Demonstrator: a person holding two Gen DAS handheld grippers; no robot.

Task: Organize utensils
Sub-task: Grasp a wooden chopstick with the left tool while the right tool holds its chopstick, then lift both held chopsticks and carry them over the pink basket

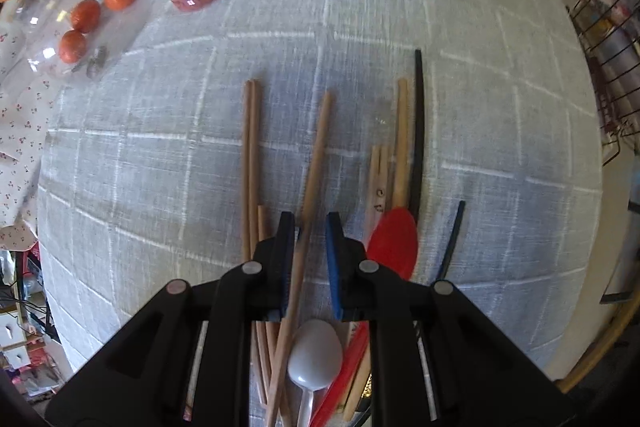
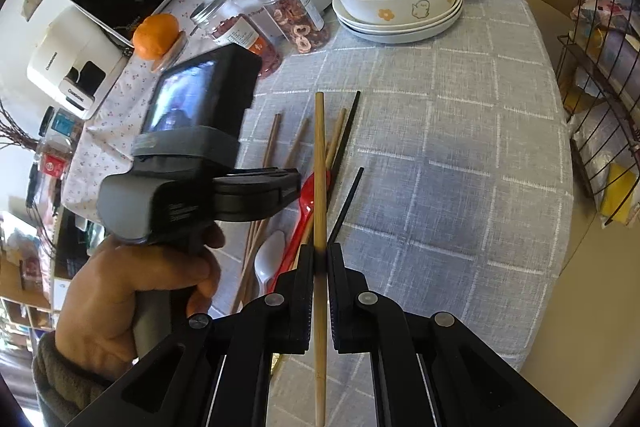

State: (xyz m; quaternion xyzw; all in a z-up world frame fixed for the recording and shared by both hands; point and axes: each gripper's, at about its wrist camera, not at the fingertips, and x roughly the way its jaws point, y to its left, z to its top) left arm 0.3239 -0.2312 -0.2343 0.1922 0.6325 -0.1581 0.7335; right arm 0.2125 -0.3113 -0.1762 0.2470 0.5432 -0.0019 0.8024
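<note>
The right hand-held gripper pinches one light wooden chopstick; the left hand-held gripper stands narrowly spread around another wooden chopstick; most utensils still lie scattered on the grey checked tabletop.

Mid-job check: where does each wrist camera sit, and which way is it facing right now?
Left wrist: on the left gripper, facing down onto the tablecloth; its open jaws straddle a wooden chopstick.
Right wrist: on the right gripper, angled down toward the stacked dishes; it clamps a lifted chopstick; the person's left hand shows.
Shared: the red spoon and the long black chopstick.
</note>
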